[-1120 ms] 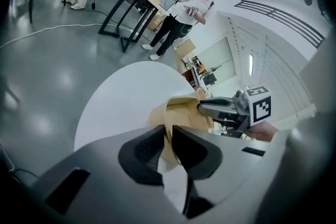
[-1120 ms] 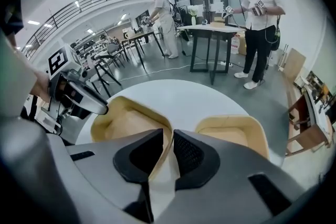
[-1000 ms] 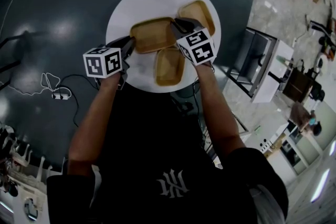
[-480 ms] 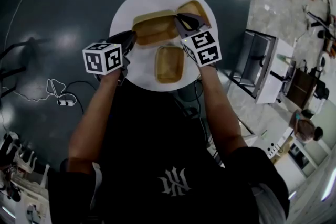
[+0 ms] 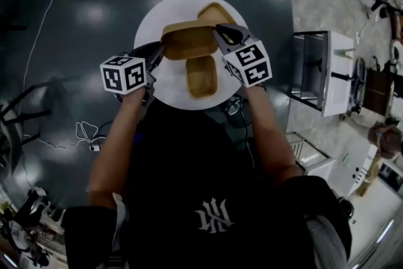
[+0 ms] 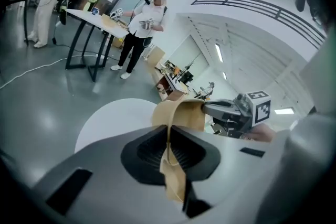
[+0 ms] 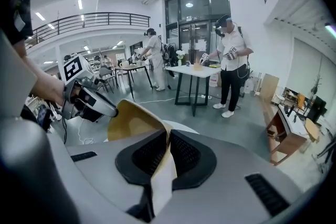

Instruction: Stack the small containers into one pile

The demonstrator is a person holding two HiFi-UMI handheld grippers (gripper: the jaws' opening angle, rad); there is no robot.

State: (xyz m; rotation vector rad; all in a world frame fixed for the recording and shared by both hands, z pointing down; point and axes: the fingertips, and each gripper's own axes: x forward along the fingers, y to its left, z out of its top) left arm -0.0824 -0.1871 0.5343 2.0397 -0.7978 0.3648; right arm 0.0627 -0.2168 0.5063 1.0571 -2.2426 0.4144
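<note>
Containers of a tan, shallow, rectangular kind, three in all, are shown over a round white table (image 5: 146, 25). The largest container (image 5: 189, 42) is stretched between the two grippers. One end is pinched by the left gripper (image 5: 160, 50) and the opposite end by the right gripper (image 5: 220, 31). Both pairs of jaws have just been closing, and each is now clamped on the thin rim, which is seen bent between the pads. It appears to be held clear of the table. The two-ended grip is judged to keep the flimsy tray level.

A smaller container (image 5: 202, 75) lies below and between the grippers, on the person's side. A third container (image 5: 214, 11) lies just beyond the right gripper's tips and is partly covered by the held one. Either is judged a likely base for the pile.
</note>
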